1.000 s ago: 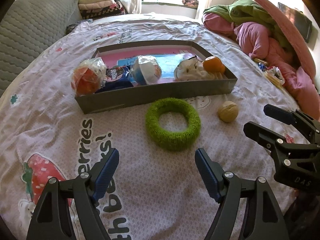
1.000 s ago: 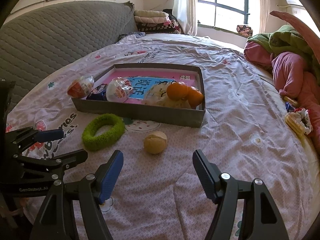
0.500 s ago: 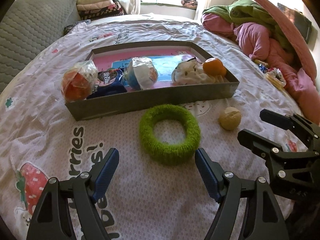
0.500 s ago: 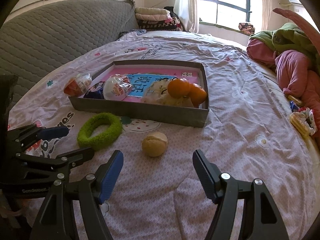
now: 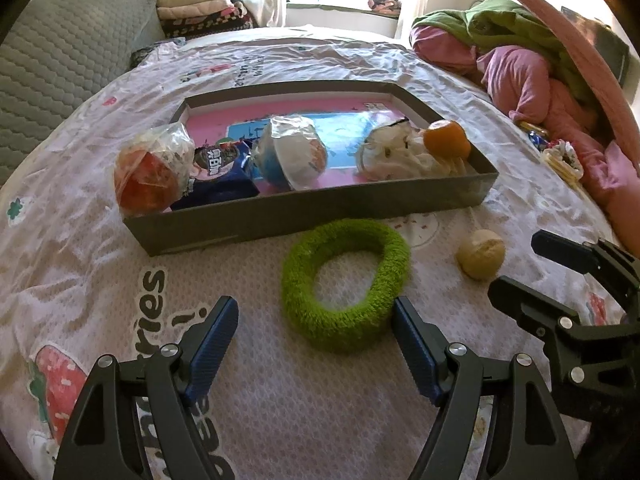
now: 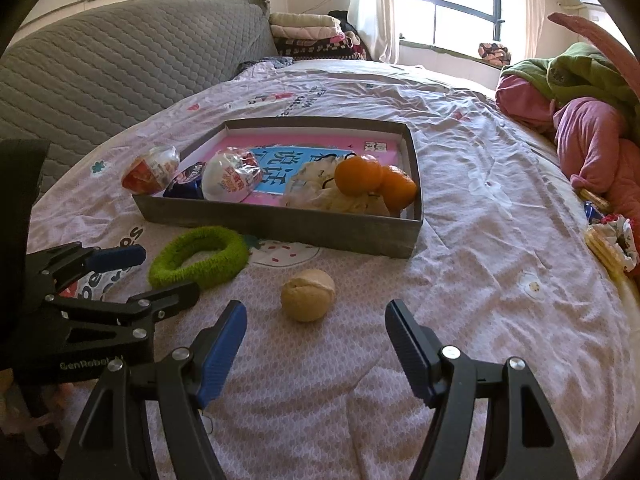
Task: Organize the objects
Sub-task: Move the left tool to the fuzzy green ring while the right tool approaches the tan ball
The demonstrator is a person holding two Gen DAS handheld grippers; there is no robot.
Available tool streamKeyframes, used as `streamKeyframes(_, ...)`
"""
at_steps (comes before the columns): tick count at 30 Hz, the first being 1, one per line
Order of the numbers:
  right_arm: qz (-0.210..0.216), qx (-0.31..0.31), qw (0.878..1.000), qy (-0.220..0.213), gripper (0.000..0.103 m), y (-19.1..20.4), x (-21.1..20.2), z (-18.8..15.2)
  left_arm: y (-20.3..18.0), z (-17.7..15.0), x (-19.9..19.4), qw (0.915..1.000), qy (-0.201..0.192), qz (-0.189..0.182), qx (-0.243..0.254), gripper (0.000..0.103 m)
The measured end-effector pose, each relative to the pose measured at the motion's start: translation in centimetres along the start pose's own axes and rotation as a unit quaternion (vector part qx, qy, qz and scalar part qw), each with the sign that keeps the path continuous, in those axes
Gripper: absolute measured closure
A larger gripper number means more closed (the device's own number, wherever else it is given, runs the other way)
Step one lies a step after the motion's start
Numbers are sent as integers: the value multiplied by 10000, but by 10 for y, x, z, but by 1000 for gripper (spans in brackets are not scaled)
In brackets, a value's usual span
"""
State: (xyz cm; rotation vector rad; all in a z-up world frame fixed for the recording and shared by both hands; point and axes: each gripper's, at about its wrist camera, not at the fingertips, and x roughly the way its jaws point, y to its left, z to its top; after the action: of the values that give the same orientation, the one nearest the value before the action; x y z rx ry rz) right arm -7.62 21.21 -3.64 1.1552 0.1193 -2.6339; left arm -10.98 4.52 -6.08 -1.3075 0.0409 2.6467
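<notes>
Both jaws spread wide. Fuzzy green ring (image 5: 346, 284) at 12 o'clock of left gripper (image 5: 314, 330); round tan ball (image 6: 308, 295) before right gripper (image 6: 316, 334).

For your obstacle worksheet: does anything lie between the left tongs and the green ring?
Nothing visible does. The left tongs stand open with only bare bedsheet before the green ring, which lies outside the grey box.
</notes>
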Motion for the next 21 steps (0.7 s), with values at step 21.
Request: streamKeyframes(21, -58, -49, 10000, 36, 32, 3, 21, 4, 18, 12, 25, 9996, 80, -177, -212, 23)
